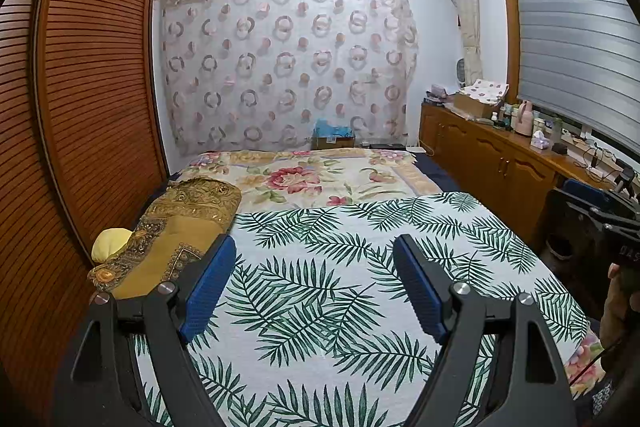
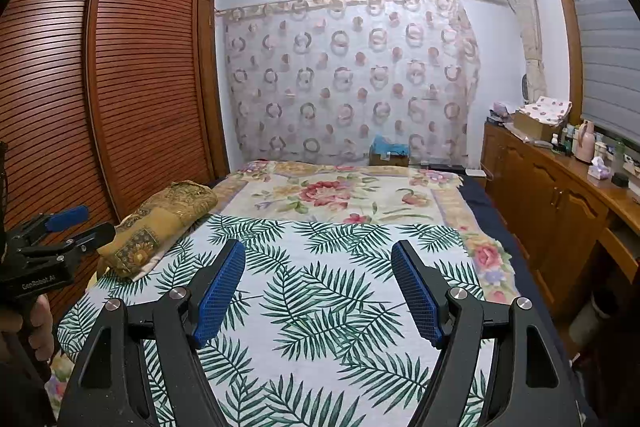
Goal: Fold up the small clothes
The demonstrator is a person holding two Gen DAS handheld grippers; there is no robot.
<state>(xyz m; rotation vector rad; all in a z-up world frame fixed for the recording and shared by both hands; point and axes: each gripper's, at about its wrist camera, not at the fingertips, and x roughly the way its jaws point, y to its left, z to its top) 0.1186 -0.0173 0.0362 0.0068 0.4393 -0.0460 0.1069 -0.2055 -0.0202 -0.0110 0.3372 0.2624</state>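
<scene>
My left gripper [image 1: 314, 247] is open and empty, held above a white cloth with green palm leaves [image 1: 340, 291] spread on the bed. My right gripper [image 2: 318, 253] is also open and empty above the same leaf cloth [image 2: 320, 307]. The left gripper also shows at the left edge of the right wrist view [image 2: 76, 223], open. A folded mustard and gold patterned cloth [image 1: 176, 231] lies at the bed's left side; it also shows in the right wrist view [image 2: 160, 223]. No small garment shows between the fingers.
A floral bedspread [image 1: 312, 179] covers the far half of the bed. A slatted wooden wardrobe [image 1: 92, 87] stands close on the left. A wooden sideboard [image 1: 500, 159] with bottles and boxes runs along the right. A yellow cushion [image 1: 110, 243] sits by the wardrobe.
</scene>
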